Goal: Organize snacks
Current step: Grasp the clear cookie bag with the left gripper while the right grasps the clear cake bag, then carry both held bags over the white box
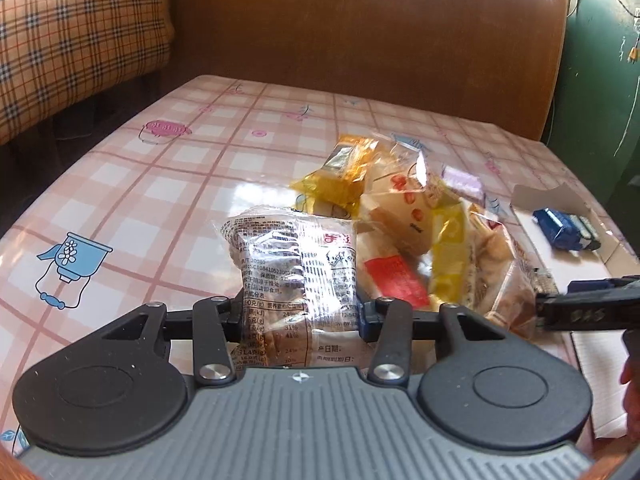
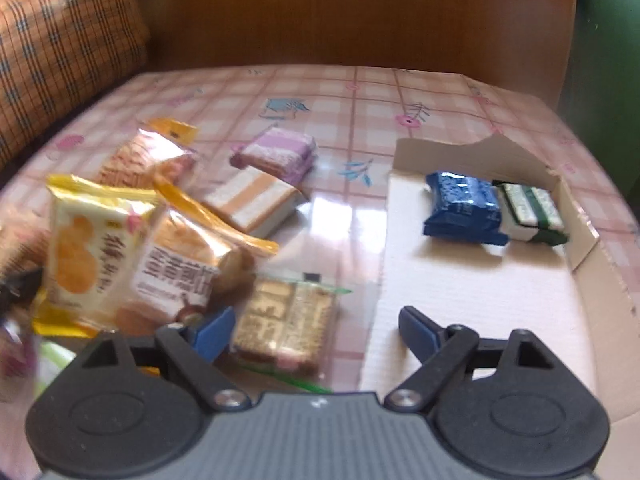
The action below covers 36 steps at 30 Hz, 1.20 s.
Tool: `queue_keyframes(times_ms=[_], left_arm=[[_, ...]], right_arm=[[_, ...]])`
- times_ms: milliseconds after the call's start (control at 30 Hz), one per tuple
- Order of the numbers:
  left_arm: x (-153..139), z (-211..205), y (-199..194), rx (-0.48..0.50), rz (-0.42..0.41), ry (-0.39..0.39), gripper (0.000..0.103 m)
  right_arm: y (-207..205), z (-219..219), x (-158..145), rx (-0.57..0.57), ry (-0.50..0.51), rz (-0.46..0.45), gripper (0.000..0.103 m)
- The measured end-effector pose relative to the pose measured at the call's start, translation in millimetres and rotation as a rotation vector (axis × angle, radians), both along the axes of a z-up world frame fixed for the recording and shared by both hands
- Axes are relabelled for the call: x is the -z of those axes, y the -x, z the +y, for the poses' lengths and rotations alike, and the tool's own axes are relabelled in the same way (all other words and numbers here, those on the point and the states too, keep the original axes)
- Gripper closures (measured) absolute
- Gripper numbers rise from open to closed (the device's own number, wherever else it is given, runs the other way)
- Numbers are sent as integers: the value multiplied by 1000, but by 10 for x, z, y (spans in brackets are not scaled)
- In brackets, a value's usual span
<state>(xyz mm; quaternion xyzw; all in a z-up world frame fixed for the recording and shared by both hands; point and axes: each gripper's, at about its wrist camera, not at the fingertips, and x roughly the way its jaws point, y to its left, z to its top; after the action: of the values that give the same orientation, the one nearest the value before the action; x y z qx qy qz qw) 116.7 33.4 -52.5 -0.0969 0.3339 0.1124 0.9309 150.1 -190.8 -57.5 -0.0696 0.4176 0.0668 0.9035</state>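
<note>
Clear packet [image 1: 296,280] gripped; box [image 2: 460,280] holds blue packet [image 2: 464,208], green packet [image 2: 532,212].

left wrist: low, near | right wrist: low | shared: snack pile [image 1: 404,224], cardboard tray [image 2: 460,276]

Ahead of my left gripper, a heap of snack packets [image 1: 404,220] crowds the table's middle, while the checked tablecloth [image 1: 132,184] to its left lies bare. By my right gripper, the cardboard tray [image 2: 472,280] has open floor in front of a blue packet [image 2: 462,208] and green packet [image 2: 532,212] at its far wall.
</note>
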Motion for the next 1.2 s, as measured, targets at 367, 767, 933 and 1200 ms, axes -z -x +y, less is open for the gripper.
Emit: queue_keyframes(times_ms=[367, 767, 933, 1200], left_arm=[[-191, -252, 147, -4, -41, 1, 49], [-535, -783, 423, 13, -62, -26, 49], [-667, -1027, 553, 28, -69, -40, 49], [-822, -1331, 661, 57, -76, -40, 49]], right_arm=[[256, -98, -250, -14, -32, -106, 62], [764, -242, -747, -14, -72, -211, 62], [958, -335, -867, -10, -75, -227, 62], [1198, -512, -997, 4, -77, -255, 62]])
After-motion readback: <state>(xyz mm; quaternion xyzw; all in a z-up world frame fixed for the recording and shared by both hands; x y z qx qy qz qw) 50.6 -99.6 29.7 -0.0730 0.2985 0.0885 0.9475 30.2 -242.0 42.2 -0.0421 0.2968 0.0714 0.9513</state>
